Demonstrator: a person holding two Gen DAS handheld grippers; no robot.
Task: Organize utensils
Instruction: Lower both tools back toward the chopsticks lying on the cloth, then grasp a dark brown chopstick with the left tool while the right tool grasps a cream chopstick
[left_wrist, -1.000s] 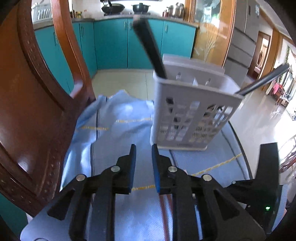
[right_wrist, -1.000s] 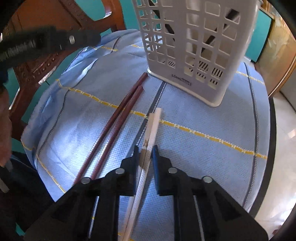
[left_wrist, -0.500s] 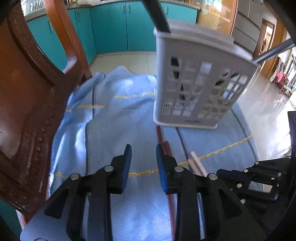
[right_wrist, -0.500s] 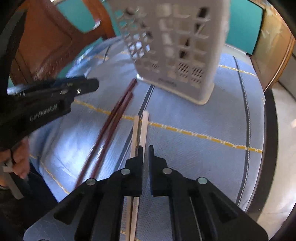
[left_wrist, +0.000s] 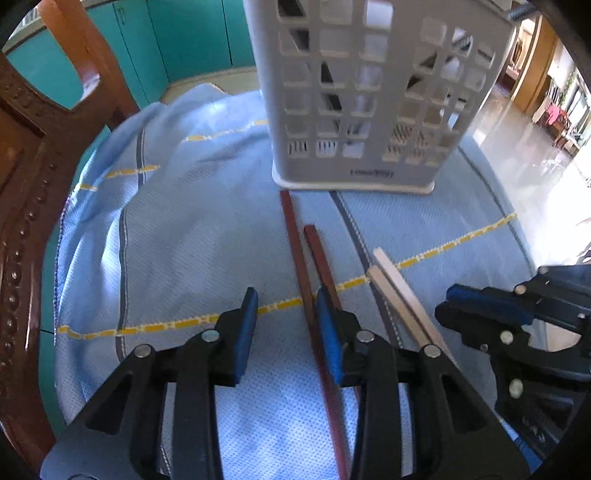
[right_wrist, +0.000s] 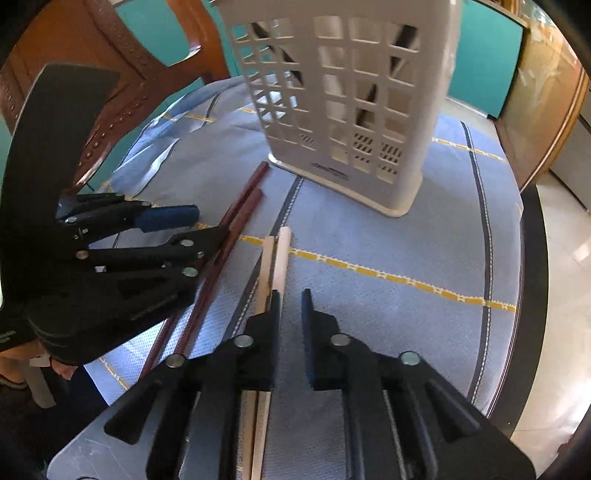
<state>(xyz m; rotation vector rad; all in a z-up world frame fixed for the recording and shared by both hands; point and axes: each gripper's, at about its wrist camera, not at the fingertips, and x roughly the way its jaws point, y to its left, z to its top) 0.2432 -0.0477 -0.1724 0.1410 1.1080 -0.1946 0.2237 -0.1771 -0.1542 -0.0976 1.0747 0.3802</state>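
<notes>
A white slotted utensil basket (left_wrist: 373, 96) (right_wrist: 343, 99) stands upright on the blue cloth and holds dark utensils. Two dark red chopsticks (left_wrist: 301, 251) (right_wrist: 236, 218) lie side by side in front of it. Two pale wooden chopsticks (left_wrist: 399, 288) (right_wrist: 275, 262) lie to their right. My left gripper (left_wrist: 286, 314) (right_wrist: 192, 225) is open and low over the cloth; its right finger is beside the red pair. My right gripper (right_wrist: 288, 314) (left_wrist: 448, 306) is open and empty; its left finger sits over the pale pair.
A blue cloth (left_wrist: 177, 229) with yellow and dark stripes covers the round table. A carved wooden chair (left_wrist: 26, 155) stands close on the left. Teal cabinets (left_wrist: 192, 33) are behind. The table's dark edge (right_wrist: 532, 258) curves on the right.
My left gripper has dropped and moved forward to the red chopsticks and opened wider. My right gripper has opened and let go of the pale chopsticks, which lie on the cloth.
</notes>
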